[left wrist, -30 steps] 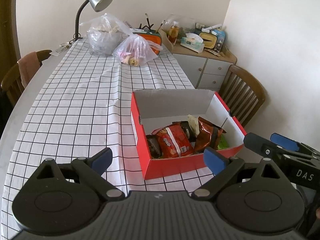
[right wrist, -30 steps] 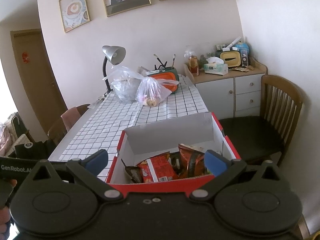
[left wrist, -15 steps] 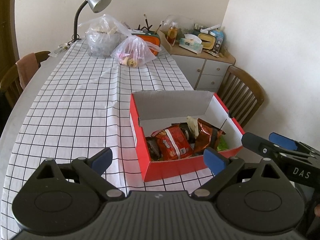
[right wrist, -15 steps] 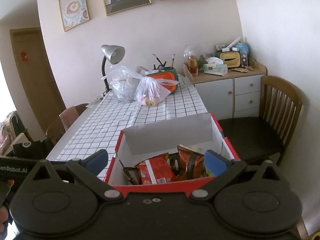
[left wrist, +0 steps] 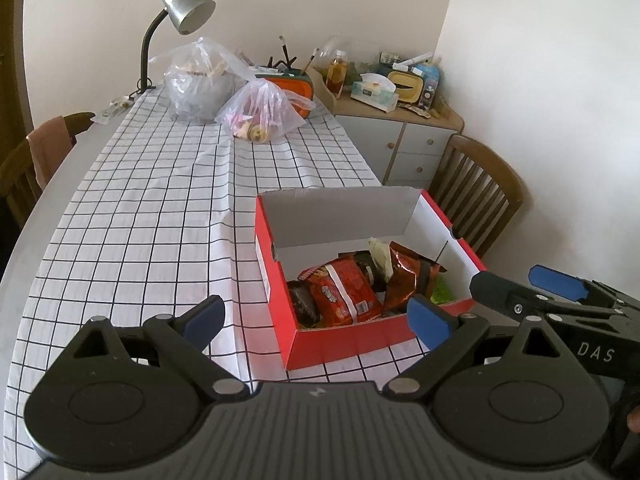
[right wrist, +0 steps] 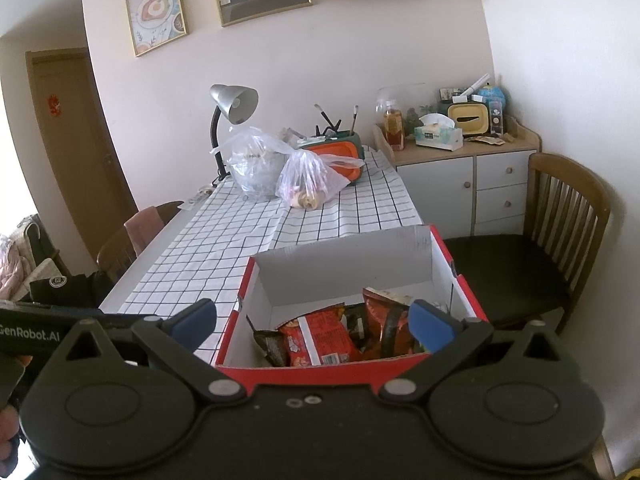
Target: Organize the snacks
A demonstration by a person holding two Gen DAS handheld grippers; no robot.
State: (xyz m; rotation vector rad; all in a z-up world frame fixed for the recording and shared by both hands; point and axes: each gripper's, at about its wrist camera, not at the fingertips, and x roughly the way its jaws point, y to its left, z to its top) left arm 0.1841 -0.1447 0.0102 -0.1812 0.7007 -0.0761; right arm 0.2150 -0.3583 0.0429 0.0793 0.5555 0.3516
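A red cardboard box (left wrist: 344, 340) (right wrist: 460, 276) with a white inside stands on the checked tablecloth near the table's right front edge. Several snack packets lie in its near half, among them a red one (left wrist: 344, 292) (right wrist: 316, 340) and a brown one (left wrist: 404, 280) (right wrist: 384, 320). My left gripper (left wrist: 316, 318) is open, above the table in front of the box's near left corner, with nothing between its fingers. My right gripper (right wrist: 312, 318) is open just short of the box's near wall, also empty. It shows at the right of the left wrist view as well (left wrist: 520, 288).
Two plastic bags (left wrist: 260, 116) (left wrist: 198, 84), an orange container (left wrist: 298, 88) and a desk lamp (left wrist: 180, 12) stand at the table's far end. A wooden chair (right wrist: 560, 240) is right of the box, a cabinet (right wrist: 472, 176) with clutter behind it. Another chair (left wrist: 44, 148) stands at the left.
Both grippers have drawn back and risen slightly, so the box sits a little further away in both views. Both stay open. The box and the packets have not moved.
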